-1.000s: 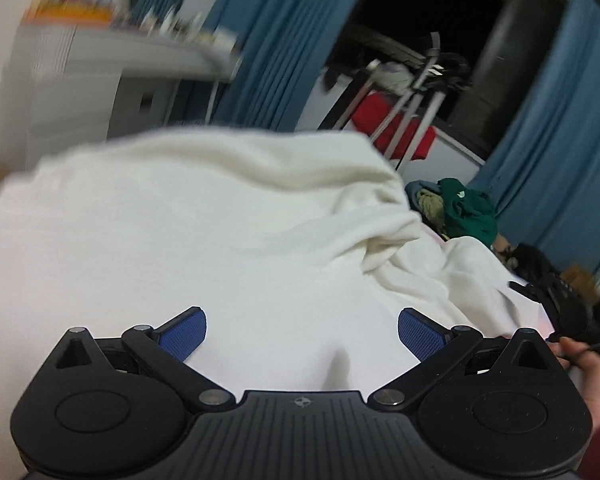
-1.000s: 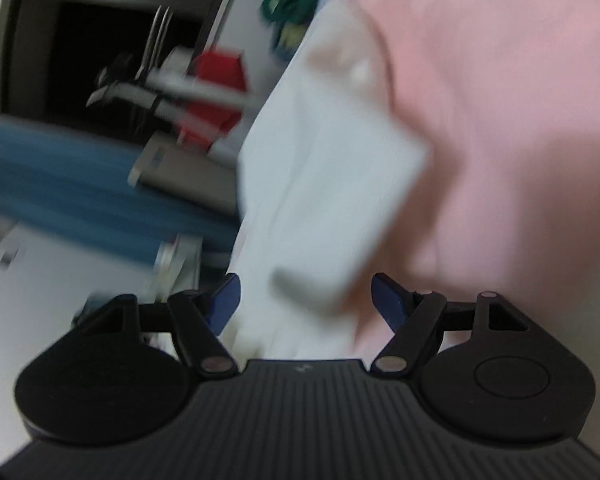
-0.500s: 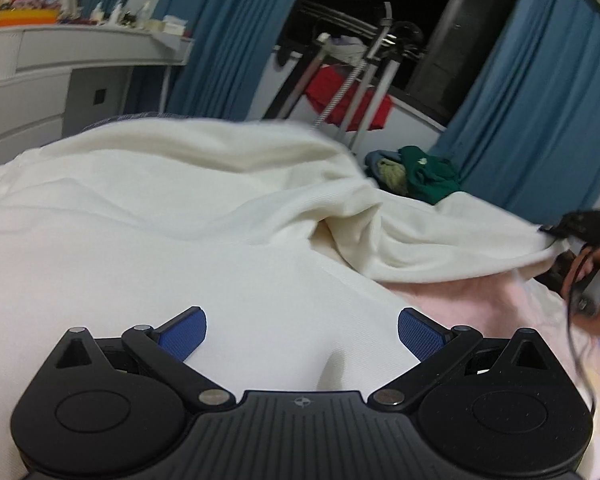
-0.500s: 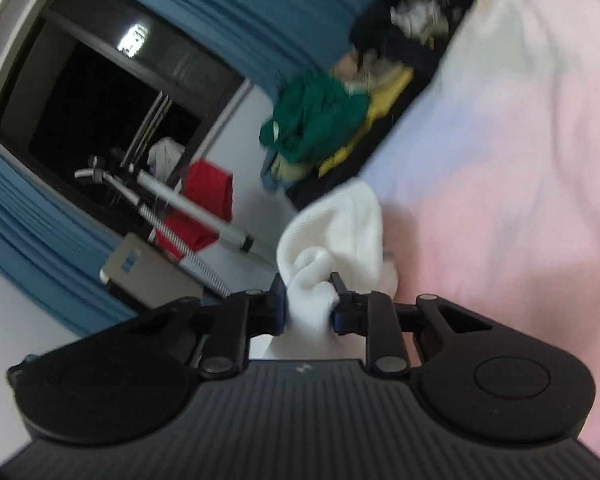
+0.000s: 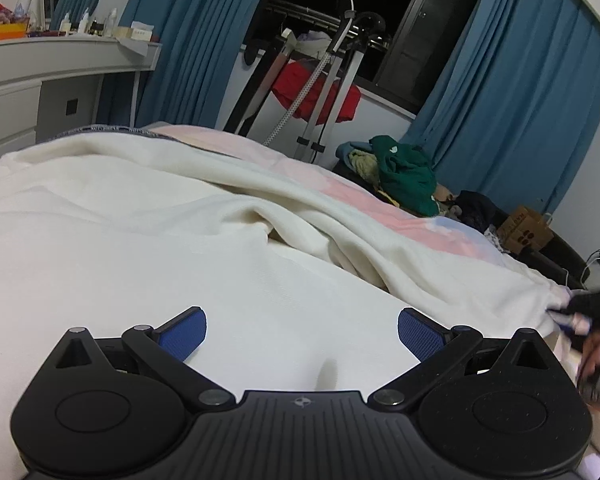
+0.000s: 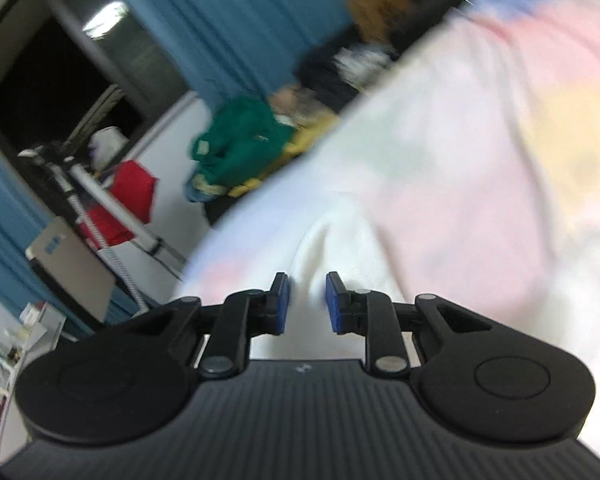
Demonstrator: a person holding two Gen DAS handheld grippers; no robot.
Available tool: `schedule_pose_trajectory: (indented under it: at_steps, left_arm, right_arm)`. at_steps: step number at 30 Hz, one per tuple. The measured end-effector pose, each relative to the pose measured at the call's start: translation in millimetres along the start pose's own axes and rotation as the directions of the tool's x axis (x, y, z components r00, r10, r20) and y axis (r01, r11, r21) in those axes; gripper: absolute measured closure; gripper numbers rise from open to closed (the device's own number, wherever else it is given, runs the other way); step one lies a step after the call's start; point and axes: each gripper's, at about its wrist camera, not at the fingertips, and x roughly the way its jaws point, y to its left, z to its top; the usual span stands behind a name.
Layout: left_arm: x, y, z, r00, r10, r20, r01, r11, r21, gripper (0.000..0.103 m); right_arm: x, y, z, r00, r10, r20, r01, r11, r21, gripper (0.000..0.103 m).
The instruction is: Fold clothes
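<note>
A large cream-white garment [image 5: 180, 240] lies spread and creased over the bed. My left gripper [image 5: 302, 330] hovers open and empty just above its near part. In the right wrist view my right gripper [image 6: 306, 304] has its jaws close together around a fold of the same white cloth [image 6: 332, 240], with a narrow gap left between the pads. That view is blurred. In the left wrist view the right gripper [image 5: 592, 312] shows at the far right edge, at the garment's stretched-out end.
The bed has a pink and pastel sheet [image 5: 380, 204]. Beyond it are a heap of green and yellow clothes [image 5: 404, 176], a drying rack with a red cloth [image 5: 316, 92], blue curtains [image 5: 512, 92], a white dresser [image 5: 40, 80] and a cardboard box [image 5: 526, 230].
My right gripper shut on the white cloth's end and pulled it rightward, drawing the garment out flatter over the bed. Its jaws now stand slightly wider. The left gripper stayed open.
</note>
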Motion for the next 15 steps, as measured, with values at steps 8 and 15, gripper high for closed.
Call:
schedule_pose_trajectory:
  at_steps: [8,15]
  left_arm:
    - [16,-6,-8,0.999,0.011,-0.041,-0.011,1.0,0.008,0.0]
    - [23,-2,-12,0.998,-0.001,-0.062,-0.001,0.999,-0.042,0.0]
  right_arm:
    - [-34,-98,-20,0.984,0.173,-0.039,-0.148,0.922,0.357,0.078]
    - [-31,-65,-43,0.938,0.334,-0.096,-0.23,0.802,0.551,0.067]
